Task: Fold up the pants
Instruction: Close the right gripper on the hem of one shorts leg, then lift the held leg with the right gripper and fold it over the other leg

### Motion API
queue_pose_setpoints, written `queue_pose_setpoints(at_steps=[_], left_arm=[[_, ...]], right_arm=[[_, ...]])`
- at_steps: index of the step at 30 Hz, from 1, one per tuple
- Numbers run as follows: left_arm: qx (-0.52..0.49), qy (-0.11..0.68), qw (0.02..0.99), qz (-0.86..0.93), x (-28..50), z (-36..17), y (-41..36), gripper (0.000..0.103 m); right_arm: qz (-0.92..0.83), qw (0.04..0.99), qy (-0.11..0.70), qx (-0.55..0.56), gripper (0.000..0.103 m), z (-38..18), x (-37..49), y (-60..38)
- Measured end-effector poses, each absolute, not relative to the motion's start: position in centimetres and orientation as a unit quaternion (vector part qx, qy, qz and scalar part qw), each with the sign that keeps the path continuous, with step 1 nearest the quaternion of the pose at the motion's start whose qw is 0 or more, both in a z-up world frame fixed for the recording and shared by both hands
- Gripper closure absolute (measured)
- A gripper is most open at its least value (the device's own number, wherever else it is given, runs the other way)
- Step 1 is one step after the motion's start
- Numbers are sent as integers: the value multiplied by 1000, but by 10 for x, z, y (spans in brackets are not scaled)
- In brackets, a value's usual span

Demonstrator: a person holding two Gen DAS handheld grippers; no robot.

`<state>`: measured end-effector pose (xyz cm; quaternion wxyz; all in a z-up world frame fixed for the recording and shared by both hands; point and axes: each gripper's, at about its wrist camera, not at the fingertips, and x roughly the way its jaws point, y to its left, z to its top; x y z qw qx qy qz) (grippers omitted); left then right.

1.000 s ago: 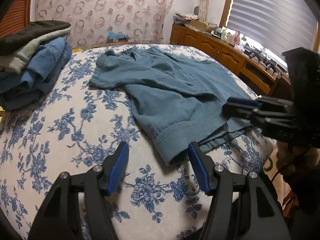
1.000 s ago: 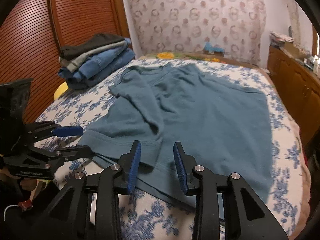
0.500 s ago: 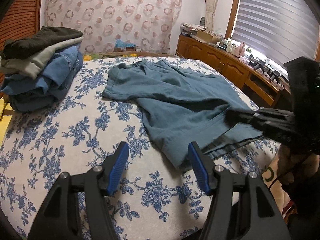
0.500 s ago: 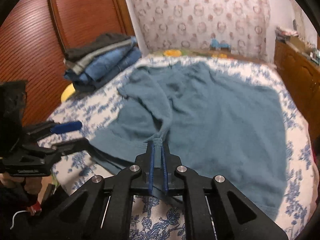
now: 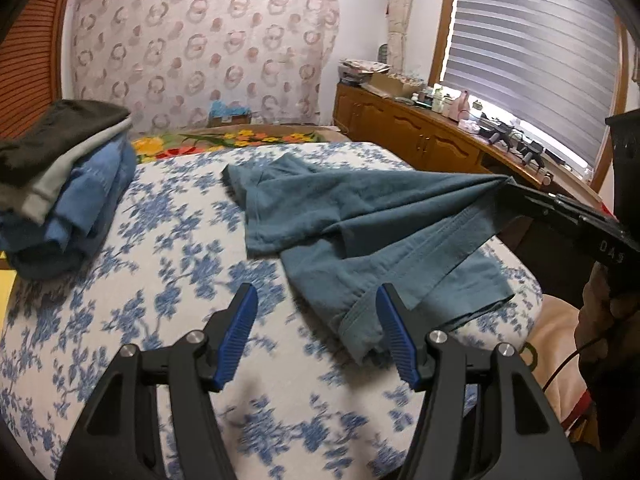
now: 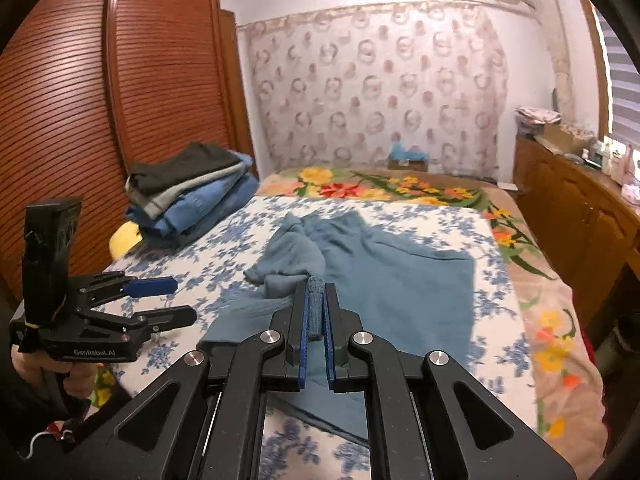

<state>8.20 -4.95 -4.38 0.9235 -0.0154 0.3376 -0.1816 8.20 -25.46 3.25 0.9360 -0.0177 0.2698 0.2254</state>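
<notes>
Lifting 1 hem of the teal pants off the bed, the right gripper pinches cloth at lower centre; the left gripper gapes empty (other hem beside it). Next, I judge: grab that hem.

matt teal cloth pants (soft); ribbed glossy wooden wardrobe.

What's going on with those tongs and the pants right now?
Right tongs clamped on teal pants hem, lifting it. Left tongs open, empty. Folded clothes stack off to the side.
</notes>
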Motion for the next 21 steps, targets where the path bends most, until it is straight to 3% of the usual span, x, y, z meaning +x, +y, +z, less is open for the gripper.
queue_pose_setpoints(at_steps=[21], left_arm=[[19, 346, 917, -198, 89, -51, -88, 42]], right_arm=[[164, 945, 282, -3, 99, 20, 58, -310]])
